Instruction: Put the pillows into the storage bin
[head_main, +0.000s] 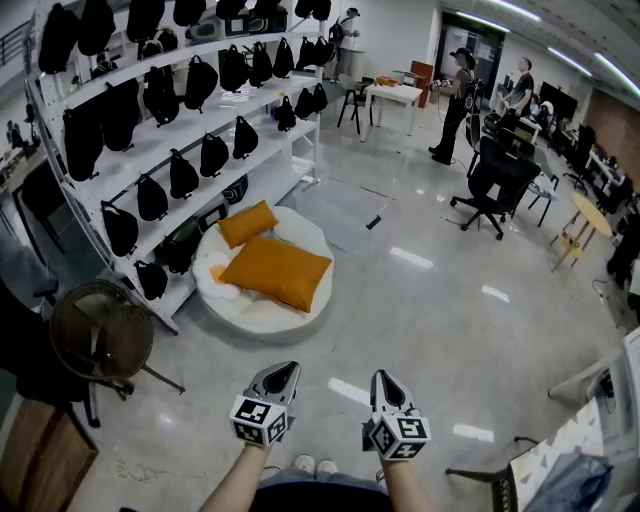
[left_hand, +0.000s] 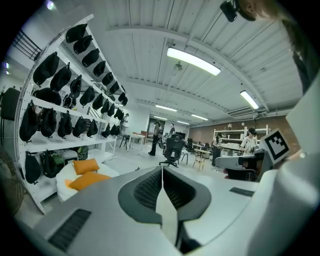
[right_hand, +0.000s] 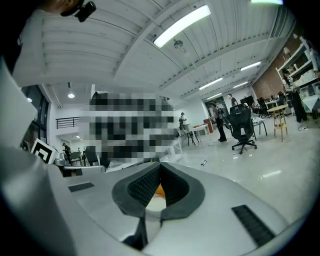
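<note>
Two orange pillows lie on a round white floor cushion (head_main: 262, 312) beside the shelving: a large one (head_main: 277, 270) in front and a smaller one (head_main: 247, 223) behind it. In the left gripper view the large pillow (left_hand: 86, 180) and the small pillow (left_hand: 85, 165) show far off at the lower left. My left gripper (head_main: 285, 374) and right gripper (head_main: 386, 382) are held side by side low in the head view, well short of the cushion. Both are shut with nothing between the jaws. A sliver of orange pillow (right_hand: 159, 190) shows through the right jaws' gap. No storage bin is recognisable.
White shelving (head_main: 170, 130) hung with black bags runs along the left. A round wicker chair (head_main: 100, 332) stands at the near left. A black office chair (head_main: 497, 180) and standing people (head_main: 455, 100) are farther off, with tables behind. The glossy floor (head_main: 420, 300) lies ahead.
</note>
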